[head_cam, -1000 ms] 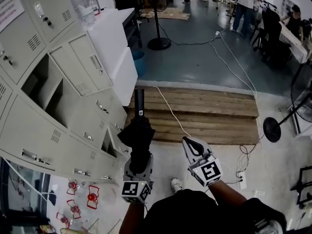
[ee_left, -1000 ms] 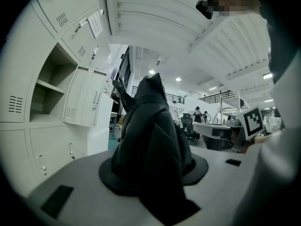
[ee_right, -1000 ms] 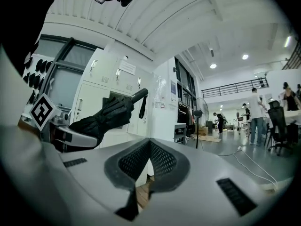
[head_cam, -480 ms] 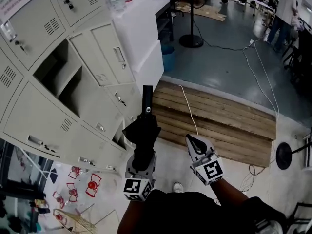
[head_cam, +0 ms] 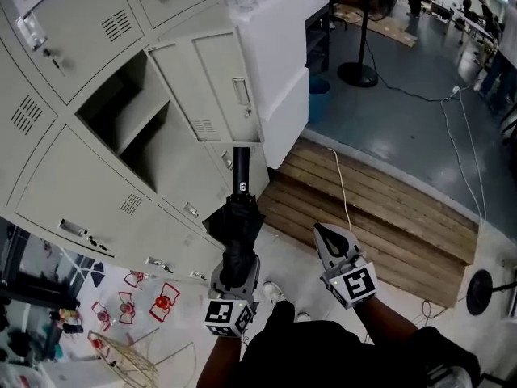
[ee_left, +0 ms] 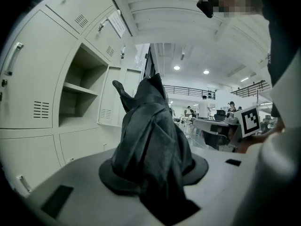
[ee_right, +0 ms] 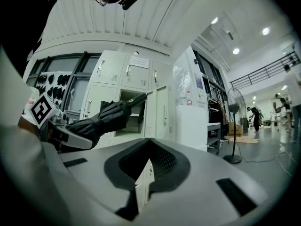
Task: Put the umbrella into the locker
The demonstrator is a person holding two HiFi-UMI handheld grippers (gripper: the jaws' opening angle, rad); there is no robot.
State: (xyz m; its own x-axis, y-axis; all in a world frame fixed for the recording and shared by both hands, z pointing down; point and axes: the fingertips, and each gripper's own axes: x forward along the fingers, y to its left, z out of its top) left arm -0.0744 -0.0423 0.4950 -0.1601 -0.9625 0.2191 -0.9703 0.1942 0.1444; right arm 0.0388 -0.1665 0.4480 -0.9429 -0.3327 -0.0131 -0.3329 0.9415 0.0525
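Folded black umbrella (head_cam: pixel 237 226) sits clenched in the left gripper (head_cam: pixel 234 275), with its straight handle (head_cam: pixel 240 168) sticking out ahead toward the locker (head_cam: pixel 77 196). It is outside the locker, in front of the lower doors. In the left gripper view the bunched fabric (ee_left: pixel 150 145) fills the gap in the left gripper (ee_left: pixel 153 175) and covers the pads, and the handle is lost behind the folds. The umbrella's bottom end is buried in the jaws. The open compartment (head_cam: pixel 121 124) has one shelf (head_cam: pixel 133 128) and a deep, shadowed interior, and its door (head_cam: pixel 212 87) is swung aside. In the right gripper view the handle end (ee_right: pixel 134 99) overlaps that opening; depth unclear there. The right gripper (head_cam: pixel 325 234) is beside the left one, jaws together on nothing (ee_right: pixel 149 142). Wooden platform (head_cam: pixel 380 212) and cable (head_cam: pixel 346 191) lie beyond.
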